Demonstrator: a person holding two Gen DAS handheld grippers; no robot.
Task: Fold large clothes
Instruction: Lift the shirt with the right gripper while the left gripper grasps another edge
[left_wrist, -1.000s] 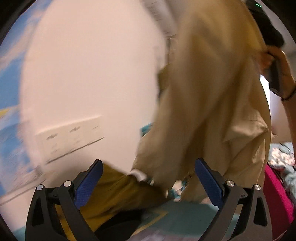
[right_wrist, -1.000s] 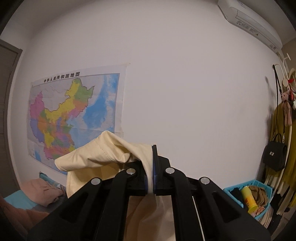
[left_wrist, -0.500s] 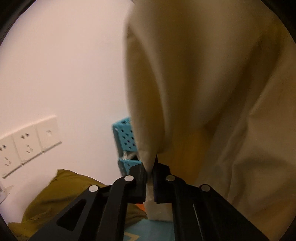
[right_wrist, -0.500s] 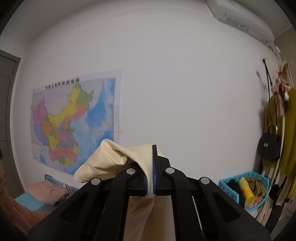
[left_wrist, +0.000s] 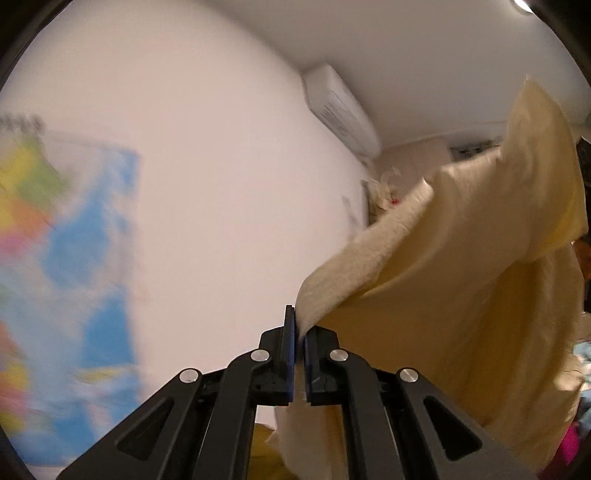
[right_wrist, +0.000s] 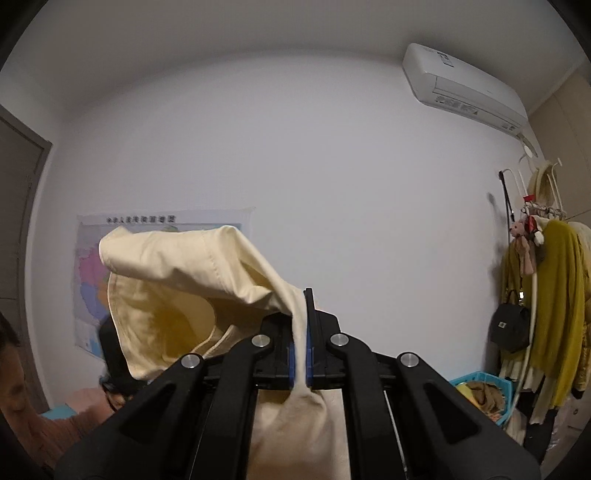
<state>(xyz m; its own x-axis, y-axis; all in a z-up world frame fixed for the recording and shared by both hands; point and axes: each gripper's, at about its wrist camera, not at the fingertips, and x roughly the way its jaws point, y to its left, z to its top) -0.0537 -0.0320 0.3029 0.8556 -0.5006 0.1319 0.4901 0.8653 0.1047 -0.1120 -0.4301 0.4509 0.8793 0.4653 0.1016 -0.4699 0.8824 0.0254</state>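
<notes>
White wall (right_wrist: 295, 166) behind, air conditioner (right_wrist: 465, 85) high up. Left hand-held gripper (left_wrist: 299, 328) clamped on cream garment (left_wrist: 461, 288). Right hand-held gripper (right_wrist: 306, 321) likewise clamped on cream garment (right_wrist: 192, 266), below air conditioner.

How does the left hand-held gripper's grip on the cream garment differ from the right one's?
The left hand-held gripper pinches a thin edge of the cream fabric garment, which sweeps off to the right; the right hand-held gripper clamps a thicker bunch that flops left and also hangs below it. The left view is blurred, the right sharp. Both are shut on the garment.
</notes>
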